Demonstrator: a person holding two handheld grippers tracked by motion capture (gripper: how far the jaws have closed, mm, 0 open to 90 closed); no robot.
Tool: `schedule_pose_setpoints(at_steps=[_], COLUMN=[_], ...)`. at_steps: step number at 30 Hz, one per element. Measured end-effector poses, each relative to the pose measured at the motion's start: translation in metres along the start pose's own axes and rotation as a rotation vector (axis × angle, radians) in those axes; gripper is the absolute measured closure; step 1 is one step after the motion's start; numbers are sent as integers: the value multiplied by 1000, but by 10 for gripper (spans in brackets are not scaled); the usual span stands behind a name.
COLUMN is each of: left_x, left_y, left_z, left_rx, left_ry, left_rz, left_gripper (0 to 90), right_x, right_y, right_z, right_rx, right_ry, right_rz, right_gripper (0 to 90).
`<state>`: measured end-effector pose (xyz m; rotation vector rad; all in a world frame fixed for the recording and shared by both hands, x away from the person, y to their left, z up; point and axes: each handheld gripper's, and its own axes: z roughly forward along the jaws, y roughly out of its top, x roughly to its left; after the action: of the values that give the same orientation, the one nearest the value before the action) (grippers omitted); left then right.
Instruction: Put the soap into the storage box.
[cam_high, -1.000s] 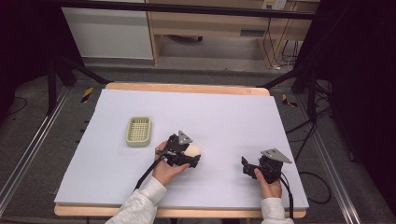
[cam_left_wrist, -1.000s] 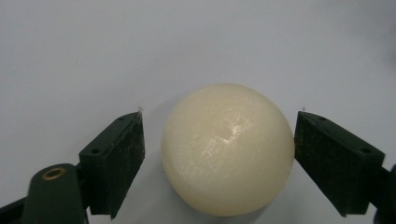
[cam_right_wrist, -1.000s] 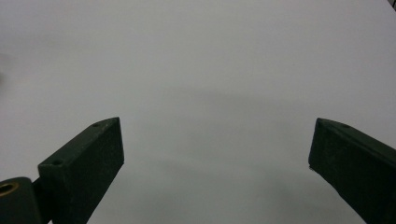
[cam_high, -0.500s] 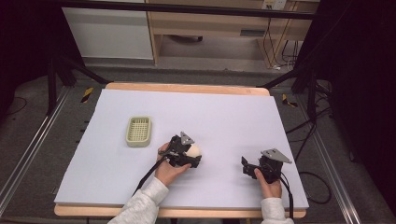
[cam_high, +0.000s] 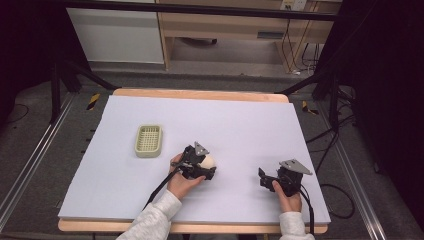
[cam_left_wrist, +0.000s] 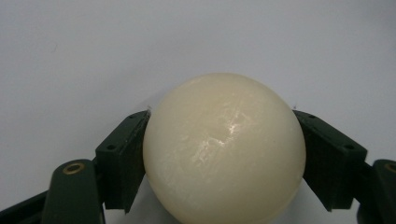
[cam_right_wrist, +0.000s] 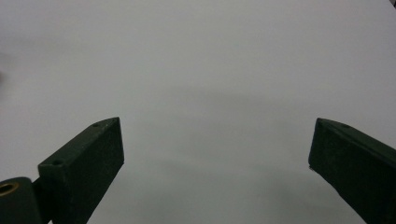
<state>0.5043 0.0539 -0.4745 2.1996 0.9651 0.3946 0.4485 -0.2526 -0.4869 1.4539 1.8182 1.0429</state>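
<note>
Two black fingers (cam_left_wrist: 122, 161) press against opposite flanks of a cream-coloured ball (cam_left_wrist: 224, 149), one at each side of its widest girth, gripping it over the pale table (cam_left_wrist: 70, 56). The ball is smooth and round, glossy enough to carry a soft highlight near its middle, with faint scuffs or streaks across the sheen; its colour is an even ivory with no markings. In the left gripper view it sits squarely between the fingers, its lower curve dropping below the frame.

From the high view, the left gripper (cam_high: 206, 166) holds the ball (cam_high: 207, 161) near the middle of the table's near half, the person's left hand (cam_high: 181, 182) wrapped around the tool and a light sleeve (cam_high: 150, 220) reaching in from the near edge. Whether the ball rests on the surface or is just clear of it cannot be told.

The right gripper (cam_high: 265, 180) lies toward the table's (cam_high: 240, 115) near right corner, well apart from the ball, held by the right hand (cam_high: 288, 196). Its fingers (cam_right_wrist: 84, 168) stand wide apart with nothing between them, bare table showing in the gap.

A small pale-green basket (cam_high: 149, 140) with a gridded floor sits toward the left side of the table, near the left gripper but not touching it.
</note>
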Motion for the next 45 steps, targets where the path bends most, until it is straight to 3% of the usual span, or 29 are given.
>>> schedule_pose_setpoints(at_steps=[15, 29, 35, 45], left_x=[1, 9, 19, 51], left_y=[1, 3, 1, -7], left_z=[-2, -27, -47, -79], left_rx=[14, -10, -21, -40], left_ry=[10, -6, 5, 54], left_rz=[-7, 7, 16, -20], left_gripper=[242, 242, 242, 242], right_x=[0, 0, 0, 0], right_y=[0, 0, 0, 0], right_z=[0, 0, 0, 0], right_rx=[2, 3, 1, 4], right_ry=[3, 3, 2, 0], right_rz=[3, 4, 4, 6], right_gripper=[37, 38, 38, 38])
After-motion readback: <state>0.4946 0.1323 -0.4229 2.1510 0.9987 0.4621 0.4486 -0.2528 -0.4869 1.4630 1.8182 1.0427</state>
